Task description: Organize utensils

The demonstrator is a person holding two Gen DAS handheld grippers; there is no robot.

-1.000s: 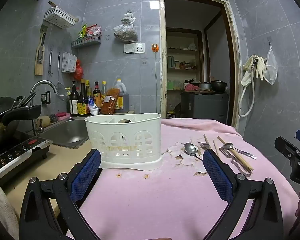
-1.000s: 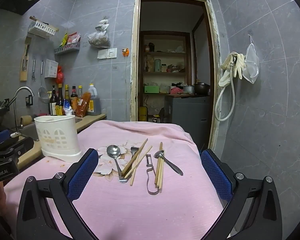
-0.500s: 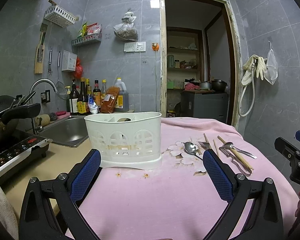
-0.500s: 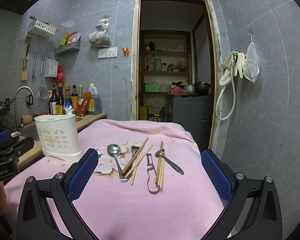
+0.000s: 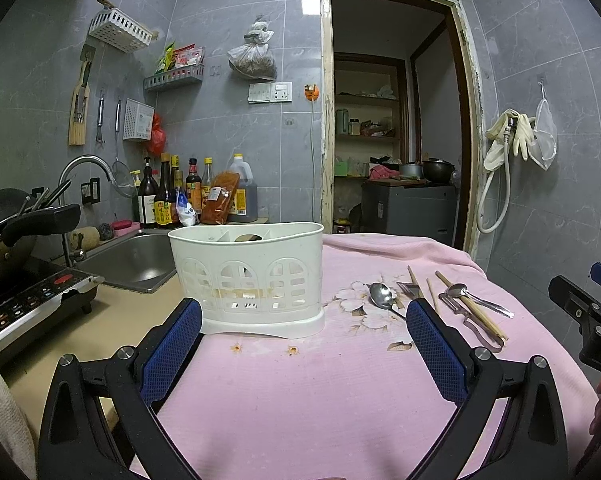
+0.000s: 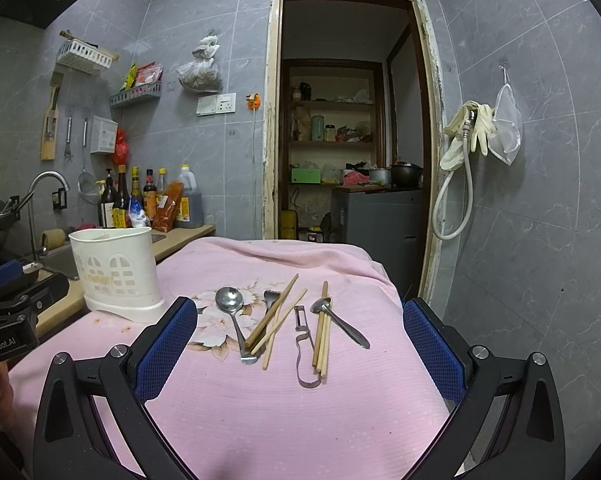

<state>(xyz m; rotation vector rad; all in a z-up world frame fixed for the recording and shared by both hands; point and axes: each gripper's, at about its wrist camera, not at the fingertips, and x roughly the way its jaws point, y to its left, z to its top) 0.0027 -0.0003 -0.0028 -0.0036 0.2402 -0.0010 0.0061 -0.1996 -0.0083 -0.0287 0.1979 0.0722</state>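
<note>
Pink waffle-textured tablecloth [image 6: 300, 412] fills the lower frame, with steel spoons [image 6: 229, 300], wooden chopsticks [image 6: 321, 326] and a metal peeler [image 6: 302, 344] scattered mid-frame. White perforated plastic utensil caddy [image 5: 246, 276] stands at center left by the steel sink [image 5: 130, 258]. Left gripper [image 5: 300, 344] and right gripper [image 6: 300, 344] both gape wide, holding nothing.

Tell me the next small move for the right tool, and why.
Probably lower the open right tool onto the chopstick pair just ahead of it. Both tools are empty, every utensil lies loose on the pink cloth, and the white utensil holder off to the left looks to have room.
</note>
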